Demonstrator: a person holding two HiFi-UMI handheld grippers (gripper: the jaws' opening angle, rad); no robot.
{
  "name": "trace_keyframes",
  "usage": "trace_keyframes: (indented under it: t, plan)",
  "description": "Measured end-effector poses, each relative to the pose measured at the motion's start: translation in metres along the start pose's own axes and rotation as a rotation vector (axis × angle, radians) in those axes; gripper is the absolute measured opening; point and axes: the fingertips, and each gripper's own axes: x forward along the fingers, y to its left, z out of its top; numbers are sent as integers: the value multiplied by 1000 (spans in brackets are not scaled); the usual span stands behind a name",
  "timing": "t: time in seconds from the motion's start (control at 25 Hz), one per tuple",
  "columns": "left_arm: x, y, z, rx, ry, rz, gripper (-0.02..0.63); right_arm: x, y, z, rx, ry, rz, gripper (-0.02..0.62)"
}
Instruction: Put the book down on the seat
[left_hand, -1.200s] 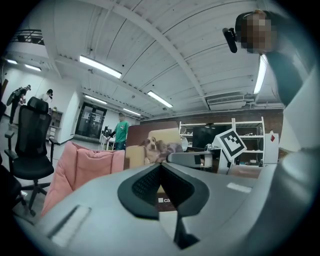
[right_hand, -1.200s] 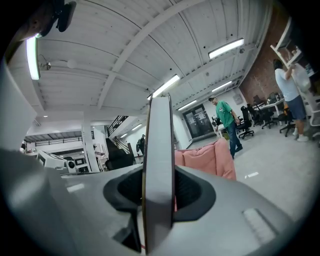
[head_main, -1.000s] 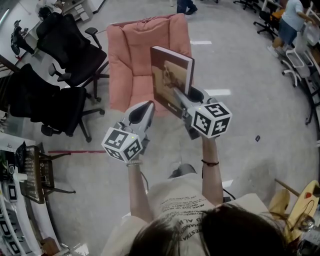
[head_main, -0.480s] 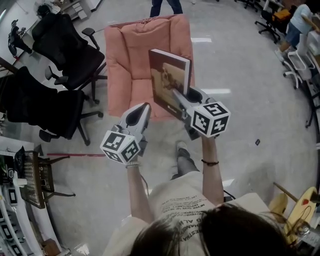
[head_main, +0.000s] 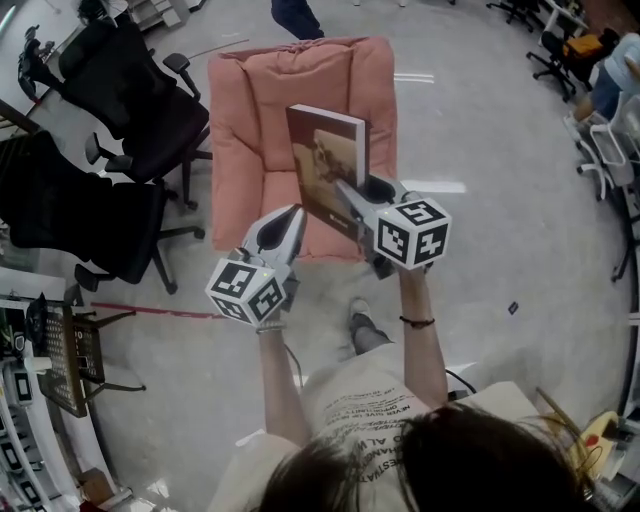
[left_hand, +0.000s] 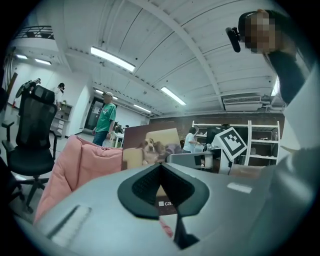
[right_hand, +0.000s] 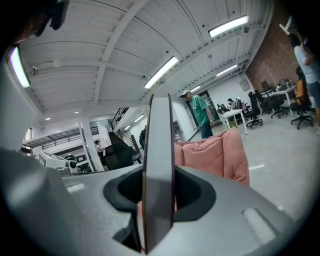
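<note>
Clamping the book (head_main: 325, 160) near its lower corner, the R gripper (head_main: 347, 192) has its jaws partway apart w/ pads pressed on both covers. The book stands upright, edge-on to that gripper, in the air over the pink seat (head_main: 258, 110). The L gripper (head_main: 292, 213) sits just beside the book, jaws together, empty.

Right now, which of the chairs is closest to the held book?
The pink cushioned chair, directly beyond the book; both black office chairs stand farther left.
</note>
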Motion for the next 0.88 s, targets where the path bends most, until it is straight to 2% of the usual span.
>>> trace_keyframes:
  t: [0.4, 0.76, 0.88]
  plan:
    - [34, 47, 2, -38, 20, 106, 3, 56, -37, 13, 11, 75, 53, 149]
    - [46, 69, -20, -39, 67, 125, 3, 80, -54, -8, 43, 97, 69, 149]
    - [49, 82, -23, -15, 46, 125, 3, 92, -61, -16, 47, 105, 59, 149]
